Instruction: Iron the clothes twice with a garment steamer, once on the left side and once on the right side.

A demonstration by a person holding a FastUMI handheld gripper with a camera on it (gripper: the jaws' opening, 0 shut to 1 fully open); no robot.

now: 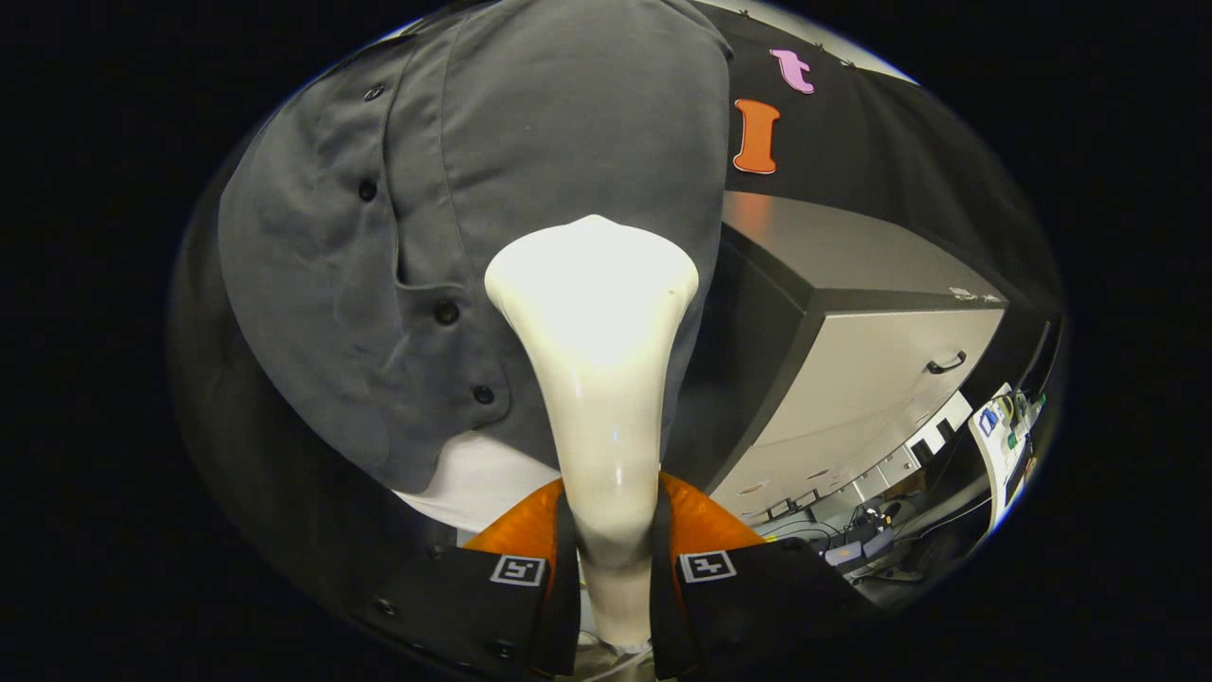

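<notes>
A white garment steamer (598, 379) rises from between my fingers, its narrow handle clamped on both sides and its wide head pointing at the cloth ahead. My gripper (611, 568) is shut on that handle. Beyond the head hangs a grey button-up shirt (492, 189), with its row of dark buttons (446, 312) running down just left of the steamer head. The head sits against or very close to the shirt's lower right half; contact cannot be told. A white layer (483, 483) shows under the shirt's hem.
A grey cabinet (881, 360) with a dark drawer handle stands to the right of the shirt. Cables and small devices (852, 540) lie on the floor below it. A white board with small items (1004, 436) leans further right.
</notes>
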